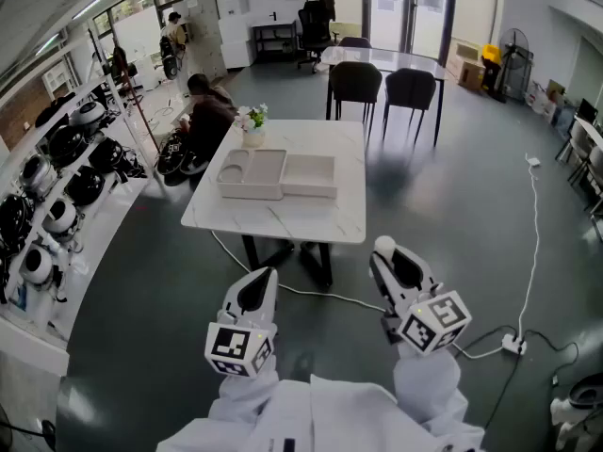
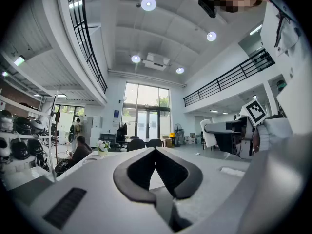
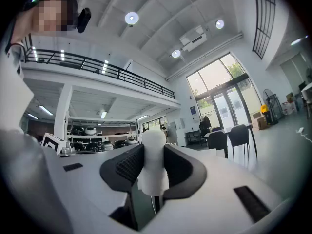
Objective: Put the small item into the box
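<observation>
A small white item (image 3: 153,162), rounded on top, stands upright between the black pads of my right gripper (image 3: 154,147), which is shut on it. In the head view the item (image 1: 384,246) pokes out of the right gripper (image 1: 388,258), held over the floor short of the table. My left gripper (image 1: 265,277) hangs beside it at the same height. Its jaws (image 2: 156,150) meet at the tips with nothing between them. The beige box (image 1: 309,175) lies on the white table (image 1: 320,222), next to a matching compartment tray (image 1: 251,173), well ahead of both grippers.
A small flower vase (image 1: 252,126) stands at the table's far edge. Dark chairs (image 1: 355,81) sit beyond it. A person (image 1: 209,111) crouches by the helmet shelves (image 1: 57,182) on the left. A white cable (image 1: 533,252) runs to a power strip (image 1: 513,344) on the grey floor.
</observation>
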